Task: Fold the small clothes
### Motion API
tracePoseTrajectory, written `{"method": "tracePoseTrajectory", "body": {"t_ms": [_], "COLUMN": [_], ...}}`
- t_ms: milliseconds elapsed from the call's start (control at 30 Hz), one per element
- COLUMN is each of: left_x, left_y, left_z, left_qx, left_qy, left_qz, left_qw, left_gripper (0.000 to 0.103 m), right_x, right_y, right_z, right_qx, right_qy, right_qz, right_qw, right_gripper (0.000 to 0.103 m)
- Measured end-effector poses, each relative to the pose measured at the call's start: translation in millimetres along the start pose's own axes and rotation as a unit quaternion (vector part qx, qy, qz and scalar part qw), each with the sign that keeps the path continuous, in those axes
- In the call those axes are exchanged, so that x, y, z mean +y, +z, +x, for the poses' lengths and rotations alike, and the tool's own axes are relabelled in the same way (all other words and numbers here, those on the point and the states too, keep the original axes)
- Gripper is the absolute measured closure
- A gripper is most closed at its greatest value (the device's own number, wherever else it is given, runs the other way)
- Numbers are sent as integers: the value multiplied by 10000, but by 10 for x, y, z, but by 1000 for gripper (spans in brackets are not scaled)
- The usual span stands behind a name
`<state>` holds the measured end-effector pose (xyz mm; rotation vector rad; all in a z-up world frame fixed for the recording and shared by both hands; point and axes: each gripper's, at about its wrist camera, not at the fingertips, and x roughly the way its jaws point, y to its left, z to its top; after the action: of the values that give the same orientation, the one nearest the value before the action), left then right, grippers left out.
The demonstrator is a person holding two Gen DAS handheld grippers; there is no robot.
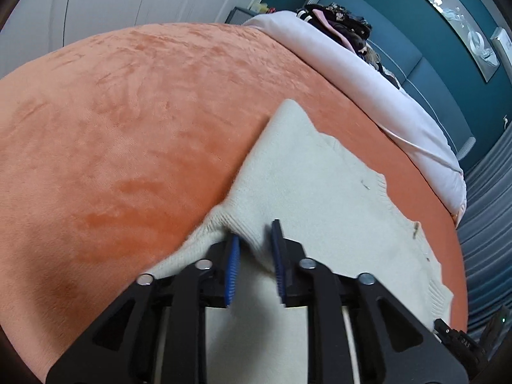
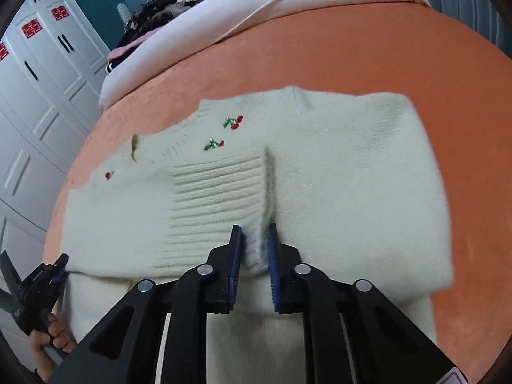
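A small cream knit sweater (image 2: 336, 172) with red cherry embroidery (image 2: 233, 122) lies partly folded on an orange blanket (image 2: 352, 57). My right gripper (image 2: 254, 240) is shut on a raised ridge of the sweater's ribbed edge (image 2: 220, 188) near its front side. In the left wrist view the sweater (image 1: 320, 185) spreads to the right, and my left gripper (image 1: 256, 240) pinches a bunched ribbed edge at its near left corner. The left gripper also shows at the far left of the right wrist view (image 2: 41, 284), held by a hand.
A pale pink duvet (image 1: 368, 76) lies along the far side of the bed, with a pile of dark clothes (image 1: 345, 25) on it. A teal headboard (image 1: 416, 48) and white wardrobe doors (image 2: 41, 73) stand beyond. The bed edge drops off at the right (image 1: 460, 256).
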<state>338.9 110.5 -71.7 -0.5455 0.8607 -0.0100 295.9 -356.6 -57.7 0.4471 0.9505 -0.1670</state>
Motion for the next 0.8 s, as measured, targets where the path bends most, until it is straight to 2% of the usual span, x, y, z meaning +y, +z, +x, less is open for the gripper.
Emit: {"method": "tracePoseTrajectory", "body": {"t_ms": [33,67,100,167,267,367,433,500,567,633,667,733,767,800], "left_x": [-11,-23,-43,-21,202,597,879,964,939,920,916,897,883,867], "left_y": [-7,-38,-96,-253,-539,-858,-1078,-1227,-1307,-1352,-1361,-1373,-1376,-1371], "left_z": [-117,-258,-394,-734,-1164,-1440,-1551,-1713,-1771,-1771,-1757,-1738,-1726,-1689], "left_qx": [30,-15,-78,-145,218,751,1010,787,818,882,891,936,1032,1276], "left_qy": [65,183,347,605,510,498,457,360,347,161,99,45,-40,-204], "left_qz": [109,305,516,951,1171,757,334,243,240,77,14,-74,-133,-196], "left_qw": [9999,9994,9980,9935,9916,9931,9933,9960,9958,9959,9960,9956,9946,9914], "left_gripper": [59,42,27,15,10,9,9,9,9,9,9,19,41,71], "right_x": [-24,-57,-115,-274,-558,-876,-1037,-1048,-980,-865,-819,-719,-692,-676], "right_y": [-48,-111,-244,-569,-1173,-1848,-2205,-2442,-2553,-2593,-2567,-2540,-2531,-2513], "right_z": [-186,-362,-594,-962,-1354,-1588,-1748,-1800,-1798,-1744,-1721,-1646,-1653,-1654], "right_qx": [-51,-131,-216,-242,86,553,759,891,895,869,860,831,783,705], "right_qy": [3,135,259,119,-194,-311,-123,11,195,267,311,397,375,441], "right_qz": [124,206,260,250,290,614,920,1127,1144,1066,1033,1054,1104,1200], "right_qw": [9999,9996,9991,9993,9994,9961,9928,9896,9892,9901,9904,9902,9901,9893], "right_gripper": [73,65,52,39,34,33,32,30,26,23,23,23,27,48]}}
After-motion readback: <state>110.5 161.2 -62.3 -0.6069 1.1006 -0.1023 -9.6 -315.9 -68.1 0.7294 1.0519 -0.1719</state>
